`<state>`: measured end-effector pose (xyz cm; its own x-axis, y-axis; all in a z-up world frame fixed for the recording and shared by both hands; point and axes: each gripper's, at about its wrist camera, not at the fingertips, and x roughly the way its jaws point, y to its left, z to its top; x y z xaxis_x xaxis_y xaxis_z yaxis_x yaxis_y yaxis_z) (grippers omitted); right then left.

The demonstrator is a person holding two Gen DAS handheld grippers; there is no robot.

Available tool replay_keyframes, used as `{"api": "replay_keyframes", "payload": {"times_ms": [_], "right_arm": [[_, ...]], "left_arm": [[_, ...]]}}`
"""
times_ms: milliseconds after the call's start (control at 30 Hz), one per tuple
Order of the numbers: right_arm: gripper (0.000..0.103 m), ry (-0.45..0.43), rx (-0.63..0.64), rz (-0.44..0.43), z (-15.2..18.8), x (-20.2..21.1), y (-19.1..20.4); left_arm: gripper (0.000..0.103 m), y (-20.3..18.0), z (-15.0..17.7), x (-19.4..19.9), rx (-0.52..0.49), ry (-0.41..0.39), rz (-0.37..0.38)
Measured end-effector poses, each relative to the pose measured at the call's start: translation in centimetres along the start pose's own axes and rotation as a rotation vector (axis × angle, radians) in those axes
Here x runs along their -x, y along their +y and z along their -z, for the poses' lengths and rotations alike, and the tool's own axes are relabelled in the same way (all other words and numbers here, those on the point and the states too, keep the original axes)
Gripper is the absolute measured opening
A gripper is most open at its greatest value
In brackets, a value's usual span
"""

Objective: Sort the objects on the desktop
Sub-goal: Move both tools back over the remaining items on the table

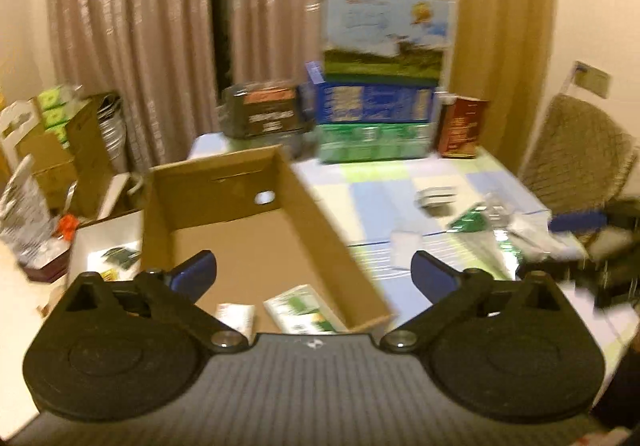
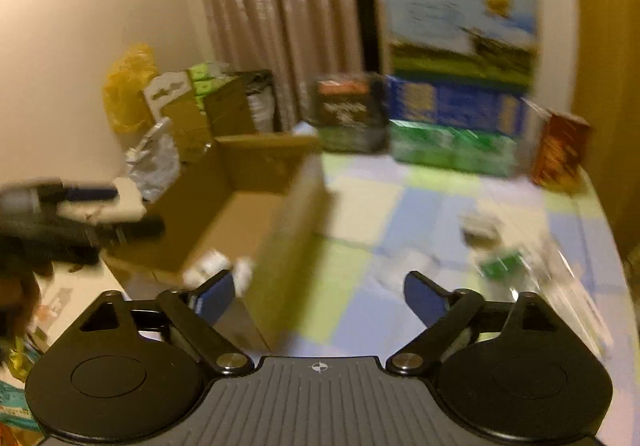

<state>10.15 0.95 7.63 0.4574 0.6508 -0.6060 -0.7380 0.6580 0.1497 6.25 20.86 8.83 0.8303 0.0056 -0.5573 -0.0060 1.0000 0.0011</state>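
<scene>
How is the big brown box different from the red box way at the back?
The cardboard box is plain brown, wide and low, with its top open; the red box is dark red with printing, small, narrow and closed. The cardboard box holds a few small packs near its front; the red box stands upright beside the stacked cartons. Both rest on the checked tablecloth.

Warm, dim indoor light; cream wall (image 2: 72, 46) on the left side. Beige-brown curtains (image 1: 132, 38) hang behind, with a dark gap (image 1: 221, 6) between two panels, and a tan drape (image 1: 506, 26) off to the right. A woven wicker chair (image 1: 576, 154) stands at the worktop's (image 1: 372, 182) far right edge; the worktop wears a pastel checked cloth.
</scene>
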Motion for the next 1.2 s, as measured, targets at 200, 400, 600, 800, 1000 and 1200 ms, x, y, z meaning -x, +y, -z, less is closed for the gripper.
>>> {"api": "replay_keyframes", "payload": {"times_ms": [200,400,600,800,1000,1200], "right_arm": [[0.101,0.032,-0.223,0.146,6.4,4.6,-6.4],[0.101,0.019,-0.309,0.226,9.9,8.9,-11.4],[0.101,0.017,-0.309,0.268,11.4,11.5,-13.5],[0.101,0.013,-0.330,0.262,12.2,10.8,-14.4],[0.101,0.010,-0.333,0.231,11.8,9.4,-14.9],[0.101,0.012,-0.307,0.241,10.9,8.1,-15.8]], "left_arm": [[0.102,-6.2,0.0,0.0,-0.024,-0.009,0.125],[0.102,-12.5,1.3,-1.7,-0.071,0.030,0.205],[0.102,-16.5,2.7,-4.0,-0.083,0.089,0.212],[0.102,-17.0,4.0,-5.1,-0.063,0.122,0.166],[0.102,-16.3,4.4,-6.4,-0.042,0.146,0.126],[0.102,-17.0,4.6,-8.1,-0.043,0.175,0.141]]}}
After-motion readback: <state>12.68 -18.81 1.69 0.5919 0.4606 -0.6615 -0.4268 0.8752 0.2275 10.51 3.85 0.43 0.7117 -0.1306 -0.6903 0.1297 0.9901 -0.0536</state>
